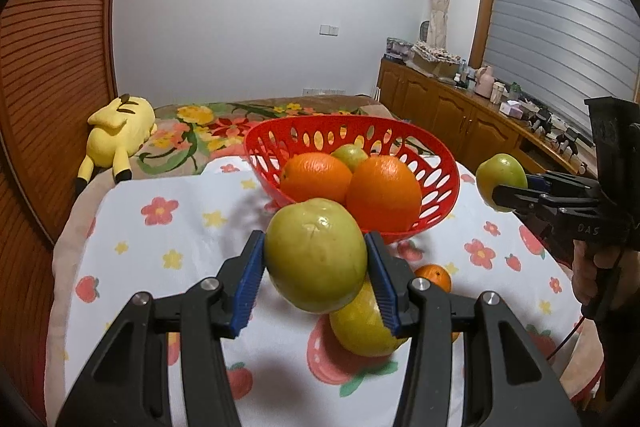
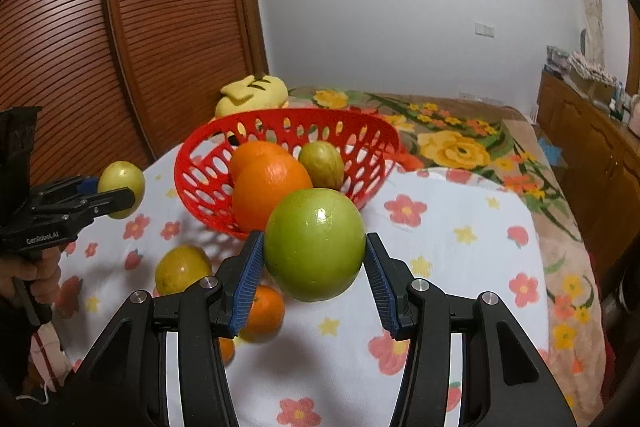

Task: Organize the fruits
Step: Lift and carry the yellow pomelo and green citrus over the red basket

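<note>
My left gripper (image 1: pixel 316 259) is shut on a green apple (image 1: pixel 316 255), held above the cloth in front of the red basket (image 1: pixel 436 183). My right gripper (image 2: pixel 315 255) is shut on another green apple (image 2: pixel 315 245), also short of the red basket (image 2: pixel 200 179). Each gripper shows in the other's view: the right one (image 1: pixel 504 187) with its apple (image 1: pixel 500 173), the left one (image 2: pixel 116 193) with its apple (image 2: pixel 120 181). The basket holds two oranges (image 1: pixel 384 193) (image 1: pixel 316 177) and a green fruit (image 1: pixel 350 155). A yellow fruit (image 1: pixel 360 327) and a small orange (image 1: pixel 434 277) lie on the cloth.
A flowered white cloth (image 1: pixel 160 239) covers the bed. A yellow plush toy (image 1: pixel 116 135) lies at the back left by the wooden slatted door (image 1: pixel 52 47). A wooden cabinet (image 1: pixel 452 115) with clutter stands at the right. A second small orange (image 2: pixel 226 349) lies under my right gripper.
</note>
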`<state>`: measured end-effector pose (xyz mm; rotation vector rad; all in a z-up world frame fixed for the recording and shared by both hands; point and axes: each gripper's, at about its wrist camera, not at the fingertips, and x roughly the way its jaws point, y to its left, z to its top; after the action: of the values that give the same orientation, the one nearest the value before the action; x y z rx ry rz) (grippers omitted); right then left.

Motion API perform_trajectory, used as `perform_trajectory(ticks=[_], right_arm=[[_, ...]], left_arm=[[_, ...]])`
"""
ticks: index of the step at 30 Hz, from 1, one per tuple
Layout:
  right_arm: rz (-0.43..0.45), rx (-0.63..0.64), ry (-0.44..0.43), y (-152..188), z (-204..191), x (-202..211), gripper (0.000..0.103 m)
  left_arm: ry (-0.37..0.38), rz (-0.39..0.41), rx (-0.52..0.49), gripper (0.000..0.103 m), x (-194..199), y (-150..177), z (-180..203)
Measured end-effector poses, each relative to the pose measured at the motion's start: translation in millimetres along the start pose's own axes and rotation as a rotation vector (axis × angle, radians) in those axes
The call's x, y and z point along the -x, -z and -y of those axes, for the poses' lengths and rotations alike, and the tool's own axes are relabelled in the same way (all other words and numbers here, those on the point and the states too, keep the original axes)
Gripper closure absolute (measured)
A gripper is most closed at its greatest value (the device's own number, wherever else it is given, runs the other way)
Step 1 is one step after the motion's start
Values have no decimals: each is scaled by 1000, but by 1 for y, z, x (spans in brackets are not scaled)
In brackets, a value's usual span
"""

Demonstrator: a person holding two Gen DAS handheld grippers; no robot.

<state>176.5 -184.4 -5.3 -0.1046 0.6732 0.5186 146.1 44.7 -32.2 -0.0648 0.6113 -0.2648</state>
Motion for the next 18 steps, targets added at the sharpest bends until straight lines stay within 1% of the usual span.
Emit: perform_trajectory(ticks=[10,18], right_arm=[[-5,44,8,-20,-6,-12,52],[-47,69,28,-30,-7,-36,52]], left_arm=[[5,17,-10,54,0,-9,7],[6,13,-20,54,-6,-17,8]])
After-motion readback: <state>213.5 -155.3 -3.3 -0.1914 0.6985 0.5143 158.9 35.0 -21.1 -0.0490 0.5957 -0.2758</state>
